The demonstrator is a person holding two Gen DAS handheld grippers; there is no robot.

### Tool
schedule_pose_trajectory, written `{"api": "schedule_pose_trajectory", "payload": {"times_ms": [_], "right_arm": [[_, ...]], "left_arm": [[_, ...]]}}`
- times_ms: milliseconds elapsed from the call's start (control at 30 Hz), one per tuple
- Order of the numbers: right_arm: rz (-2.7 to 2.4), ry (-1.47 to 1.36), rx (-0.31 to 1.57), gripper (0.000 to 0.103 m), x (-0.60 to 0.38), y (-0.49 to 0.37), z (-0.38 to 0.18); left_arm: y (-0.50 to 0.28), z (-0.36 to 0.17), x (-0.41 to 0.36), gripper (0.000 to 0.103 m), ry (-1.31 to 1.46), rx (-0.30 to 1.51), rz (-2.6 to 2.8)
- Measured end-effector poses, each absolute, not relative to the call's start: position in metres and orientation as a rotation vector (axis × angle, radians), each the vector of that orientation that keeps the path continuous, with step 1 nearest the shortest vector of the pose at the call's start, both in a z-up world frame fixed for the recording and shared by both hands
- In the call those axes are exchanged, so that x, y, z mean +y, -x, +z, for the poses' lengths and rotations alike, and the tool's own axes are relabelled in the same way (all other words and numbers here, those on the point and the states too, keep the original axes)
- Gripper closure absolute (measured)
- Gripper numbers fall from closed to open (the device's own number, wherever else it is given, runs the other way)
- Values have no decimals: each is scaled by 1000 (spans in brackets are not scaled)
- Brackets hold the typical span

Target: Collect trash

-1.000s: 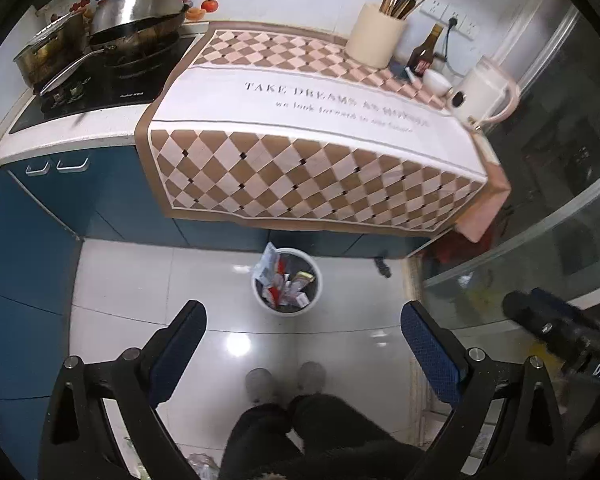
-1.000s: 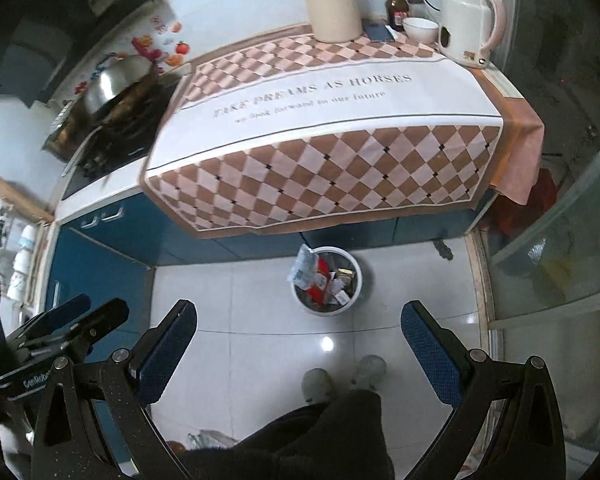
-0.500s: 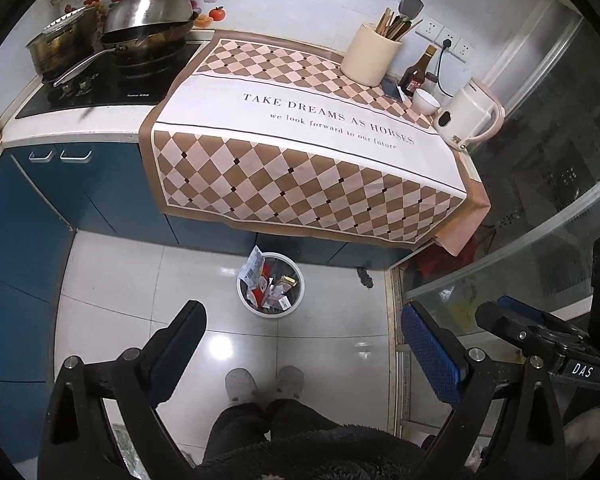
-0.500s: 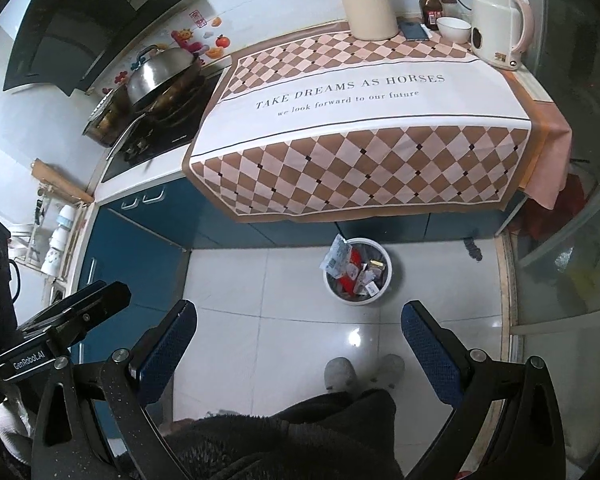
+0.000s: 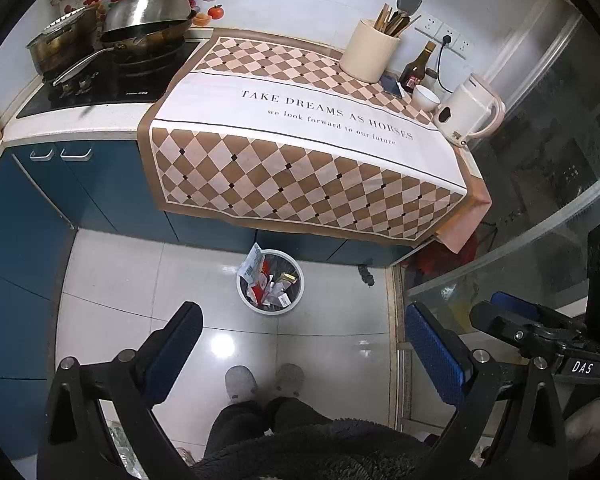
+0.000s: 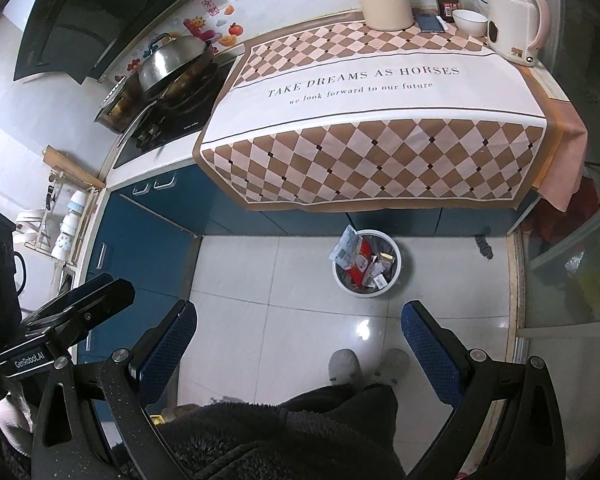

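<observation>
A white round bin stands on the tiled floor below the counter's edge, filled with wrappers. One silvery packet leans over its left rim. My left gripper hangs high above the floor, open, nothing between its blue pads. My right gripper is likewise open and empty, held high near the bin. Each gripper shows at the edge of the other's view.
A checked cloth covers the counter and hangs over its edge. At its back stand a utensil pot, a bottle, a bowl and a kettle. A wok sits on the hob. A person's slippers stand below. Glass door at right.
Both grippers have risen and pulled back from the bin, which now looks smaller and farther below. The jaws have stayed open and empty.
</observation>
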State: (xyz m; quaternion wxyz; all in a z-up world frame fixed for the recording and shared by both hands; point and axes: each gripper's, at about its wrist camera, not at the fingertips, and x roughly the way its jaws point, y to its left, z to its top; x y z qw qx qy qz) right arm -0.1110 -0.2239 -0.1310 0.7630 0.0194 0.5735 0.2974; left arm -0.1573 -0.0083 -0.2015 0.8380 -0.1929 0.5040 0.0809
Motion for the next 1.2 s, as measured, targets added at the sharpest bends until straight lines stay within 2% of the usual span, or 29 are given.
{"api": "schedule_pose_trajectory", "payload": {"times_ms": [1200], "right_arm": [[710, -28, 1282, 0, -233, 118, -135]], "left_arm": [[164, -204, -19, 0, 403, 1076, 141]]}}
